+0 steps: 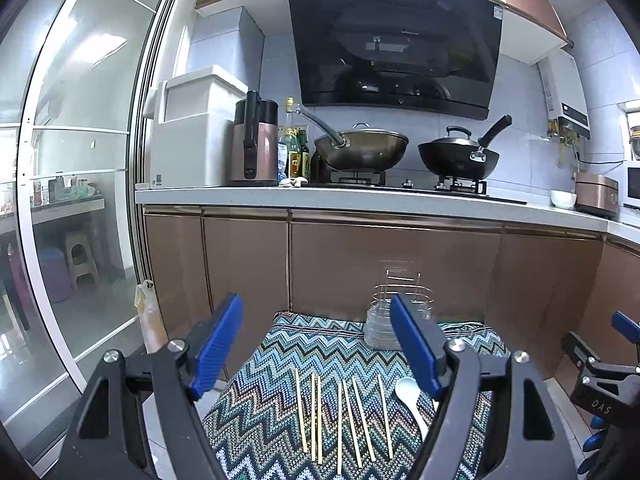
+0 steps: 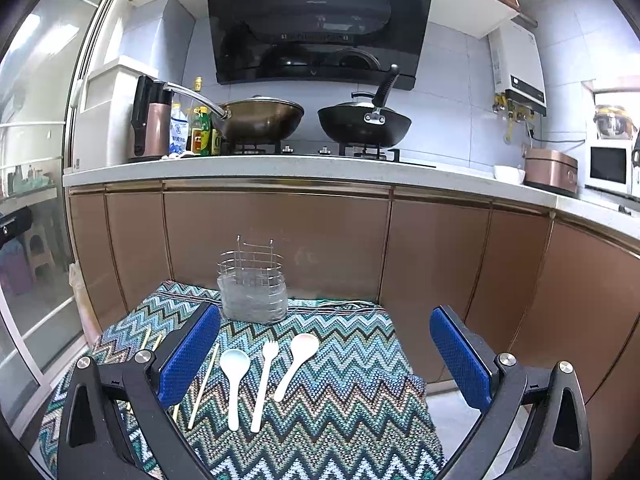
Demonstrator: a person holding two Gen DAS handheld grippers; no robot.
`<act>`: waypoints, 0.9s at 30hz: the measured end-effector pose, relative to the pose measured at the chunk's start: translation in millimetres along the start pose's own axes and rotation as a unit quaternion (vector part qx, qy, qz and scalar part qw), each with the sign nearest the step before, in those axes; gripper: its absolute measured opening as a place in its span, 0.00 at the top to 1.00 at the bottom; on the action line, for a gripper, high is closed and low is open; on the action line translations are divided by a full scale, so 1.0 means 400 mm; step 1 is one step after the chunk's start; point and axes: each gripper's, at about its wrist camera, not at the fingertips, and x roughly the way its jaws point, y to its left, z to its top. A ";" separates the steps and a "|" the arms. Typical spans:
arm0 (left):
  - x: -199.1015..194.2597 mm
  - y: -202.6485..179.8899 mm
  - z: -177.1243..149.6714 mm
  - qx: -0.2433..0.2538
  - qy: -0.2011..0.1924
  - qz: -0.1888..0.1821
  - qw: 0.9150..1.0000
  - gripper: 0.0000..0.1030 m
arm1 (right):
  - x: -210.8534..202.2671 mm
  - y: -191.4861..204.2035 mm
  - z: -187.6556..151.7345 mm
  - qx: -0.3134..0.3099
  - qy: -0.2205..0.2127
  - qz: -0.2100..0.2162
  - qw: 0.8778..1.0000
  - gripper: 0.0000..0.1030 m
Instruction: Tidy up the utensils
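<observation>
While both your blue-padded grippers, left gripper (image 1: 316,344) and right gripper (image 2: 326,354), hover spread wide and empty, thin bamboo chopsticks (image 1: 344,420) and white plastic spoons (image 2: 236,384) lie before the wire utensil holder (image 2: 253,288); pinch one chopstick and its close neighbours may roll.

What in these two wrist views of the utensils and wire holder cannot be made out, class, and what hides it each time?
- Wire holder: left wrist view, its right side hidden behind the left gripper finger.
- White spoon: same view, handle end covered by that finger.
- Chopsticks: right wrist view, most hidden behind the right gripper finger.
- Holder's contents: too hazy to tell in either view.
</observation>
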 end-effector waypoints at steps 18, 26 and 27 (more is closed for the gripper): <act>-0.007 0.000 0.009 -0.005 -0.009 0.008 1.000 0.28 | -0.006 0.003 0.003 -0.005 -0.004 0.006 1.000 0.00; -0.009 -0.019 0.004 0.016 -0.011 -0.005 1.000 0.28 | -0.006 0.008 0.003 -0.008 -0.004 0.012 1.000 0.00; -0.008 -0.021 0.005 0.016 -0.010 -0.007 1.000 0.28 | -0.005 0.008 0.003 -0.007 -0.004 0.012 1.000 0.00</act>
